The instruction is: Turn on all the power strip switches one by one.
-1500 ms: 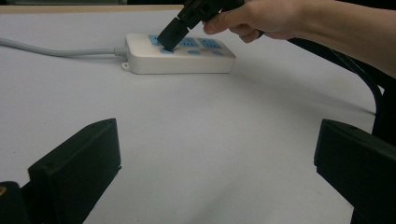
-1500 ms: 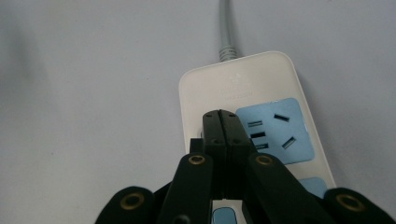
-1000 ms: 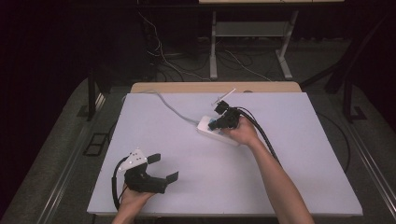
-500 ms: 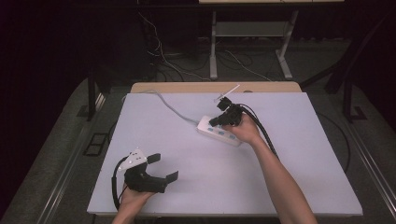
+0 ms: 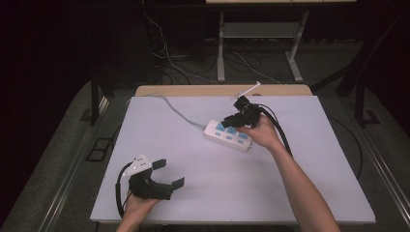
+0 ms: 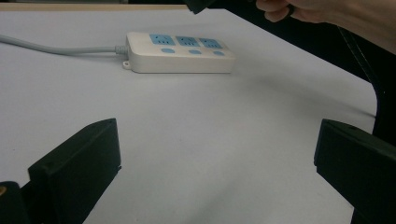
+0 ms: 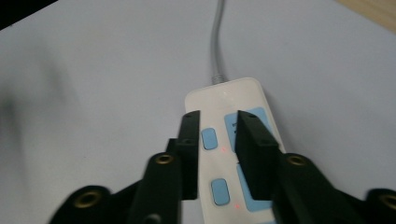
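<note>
A white power strip [image 5: 227, 137] with blue sockets and blue buttons lies flat at the table's middle back, its grey cable [image 5: 179, 112] running off to the back left. My right gripper [image 5: 231, 118] hovers just above the strip's cable end, pointing down at it. Its jaws have just been opening and stand a little apart with nothing between them; in the right gripper view [image 7: 218, 119] the strip [image 7: 229, 95] shows through the gap. My left gripper [image 5: 169, 173] rests near the front left of the table, wide open and empty, facing the strip [image 6: 180, 52].
The white table top [image 5: 300, 193] has a wooden strip along its far edge [image 5: 193, 90]. The right gripper's black cable [image 5: 283, 137] loops beside the right forearm. Beyond the table are a dark floor, loose cables and a metal stand [image 5: 258, 34].
My right gripper has lifted a little off the power strip and its jaws have parted. The left gripper and the strip have stayed where they were.
</note>
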Tool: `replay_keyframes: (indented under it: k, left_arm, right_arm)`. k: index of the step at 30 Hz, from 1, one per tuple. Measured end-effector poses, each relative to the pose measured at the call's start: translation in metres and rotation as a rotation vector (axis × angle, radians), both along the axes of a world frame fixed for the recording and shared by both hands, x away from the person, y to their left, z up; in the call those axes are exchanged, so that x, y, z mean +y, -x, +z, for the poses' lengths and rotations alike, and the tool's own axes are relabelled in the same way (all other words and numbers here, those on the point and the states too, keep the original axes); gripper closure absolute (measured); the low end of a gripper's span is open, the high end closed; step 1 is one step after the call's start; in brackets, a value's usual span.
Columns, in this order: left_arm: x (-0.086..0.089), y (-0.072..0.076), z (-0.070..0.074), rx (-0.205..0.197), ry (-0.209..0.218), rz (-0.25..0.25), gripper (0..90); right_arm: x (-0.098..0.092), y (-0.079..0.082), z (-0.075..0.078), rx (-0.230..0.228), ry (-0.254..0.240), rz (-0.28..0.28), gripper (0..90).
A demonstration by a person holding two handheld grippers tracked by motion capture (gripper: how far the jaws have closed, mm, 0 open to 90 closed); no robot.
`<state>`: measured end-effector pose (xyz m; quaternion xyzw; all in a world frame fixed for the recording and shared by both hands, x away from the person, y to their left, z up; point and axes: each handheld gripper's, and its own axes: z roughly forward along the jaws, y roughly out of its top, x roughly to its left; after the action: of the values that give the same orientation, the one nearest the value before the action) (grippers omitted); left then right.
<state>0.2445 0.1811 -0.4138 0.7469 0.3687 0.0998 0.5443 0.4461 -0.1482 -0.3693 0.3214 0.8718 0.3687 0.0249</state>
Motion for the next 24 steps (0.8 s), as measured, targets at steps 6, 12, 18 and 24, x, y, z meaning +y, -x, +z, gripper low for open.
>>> replay_keyframes:
  k: [6, 12, 18, 24]
  left_arm:
    - [-0.002, 0.0, -0.001, 0.004, -0.001, -0.002, 0.0]
    - [-0.005, 0.0, -0.001, 0.005, -0.003, -0.006, 0.0]
    - [-0.008, -0.001, -0.001, 0.006, -0.008, -0.014, 0.0]
    - [-0.009, -0.001, -0.001, 0.005, -0.01, -0.016, 0.0]
  right_arm:
    - [-0.02, 0.015, 0.01, -0.01, -0.018, -0.047, 34.7]
    - [-0.04, 0.035, 0.015, -0.011, -0.038, -0.104, 5.3]
    - [-0.056, 0.058, 0.02, -0.03, -0.058, -0.106, 0.4]
    - [-0.068, 0.079, 0.022, -0.034, -0.093, -0.108, 0.5]
